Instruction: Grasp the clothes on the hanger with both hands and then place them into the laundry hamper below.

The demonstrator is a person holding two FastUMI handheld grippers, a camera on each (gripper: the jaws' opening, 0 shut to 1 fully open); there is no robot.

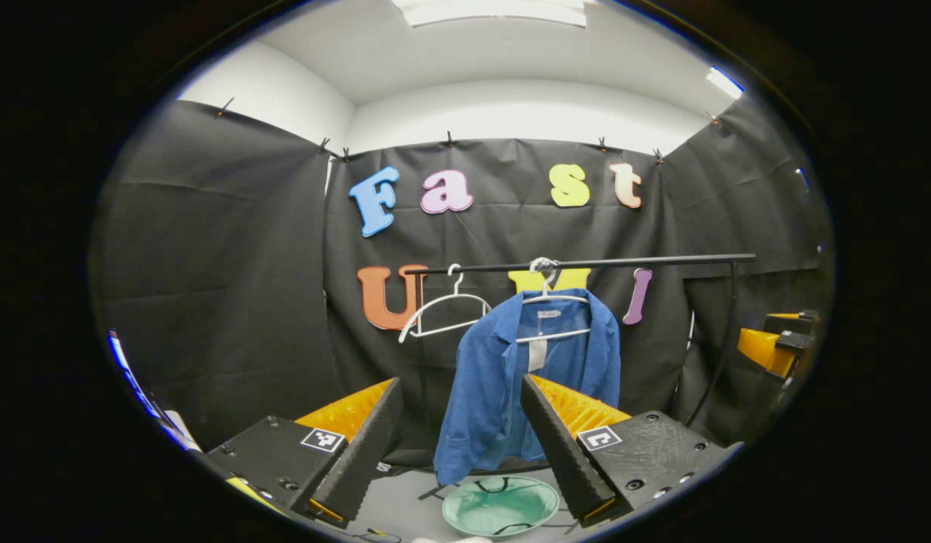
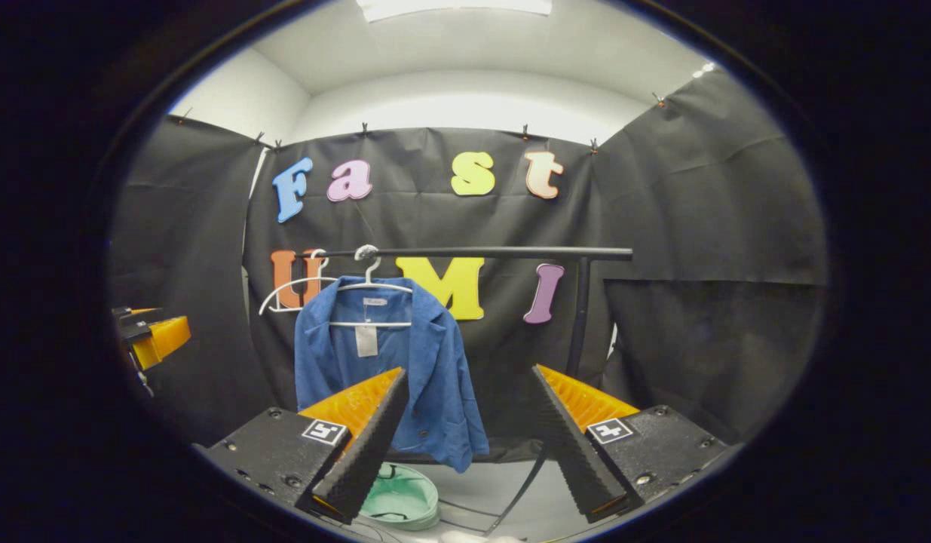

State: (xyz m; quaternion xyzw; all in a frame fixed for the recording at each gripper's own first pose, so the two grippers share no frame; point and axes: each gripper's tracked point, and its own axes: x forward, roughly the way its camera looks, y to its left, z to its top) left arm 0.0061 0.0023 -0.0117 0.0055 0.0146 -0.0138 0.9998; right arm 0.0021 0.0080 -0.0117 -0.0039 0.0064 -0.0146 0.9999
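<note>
A blue jacket (image 1: 503, 377) hangs on a white hanger (image 1: 549, 298) from a black rail (image 1: 631, 262); the same jacket (image 2: 435, 369) is left of centre in the right gripper view. Below it on the floor lies a round green hamper (image 1: 500, 505), also seen as the hamper (image 2: 399, 498). My left gripper (image 1: 461, 441) is open, well short of the jacket. My right gripper (image 2: 469, 430) is open too, at a distance, with the jacket to its left. Each view catches the other gripper at its edge: the right gripper (image 1: 774, 343) and the left gripper (image 2: 152, 335).
An empty white hanger (image 1: 442, 309) hangs on the rail left of the jacket. The rail's black upright post (image 2: 580, 317) stands at the right, with base bars on the pale floor (image 1: 405, 505).
</note>
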